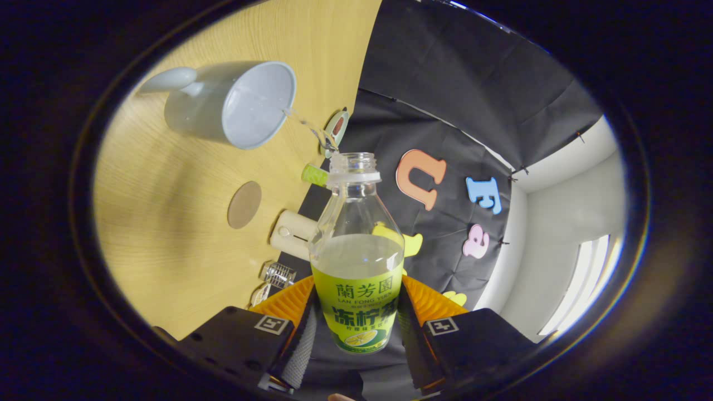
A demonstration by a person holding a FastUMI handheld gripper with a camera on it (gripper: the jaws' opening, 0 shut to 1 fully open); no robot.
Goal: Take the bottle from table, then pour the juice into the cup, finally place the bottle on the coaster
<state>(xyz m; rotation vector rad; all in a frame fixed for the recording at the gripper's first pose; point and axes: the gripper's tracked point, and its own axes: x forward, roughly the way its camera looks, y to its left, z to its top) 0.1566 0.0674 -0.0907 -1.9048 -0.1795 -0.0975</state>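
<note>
The gripper [356, 328] is clamped on the bottle [356, 262], one finger pressed to each side of its labelled lower body. The bottle is uncapped and tipped over, its open mouth beyond the fingers, with clear juice lying in its lower half. A thin stream [303, 123] runs from the mouth to the cup's [234, 103] rim. The cup stands on the table [161, 223], beyond and left of the fingers. The round coaster [244, 204] lies nearer, left of the bottle, with bare wood around it. Along the table's edge beside the bottle sit a cream cylinder [292, 234] and a small clear object [277, 274].
</note>
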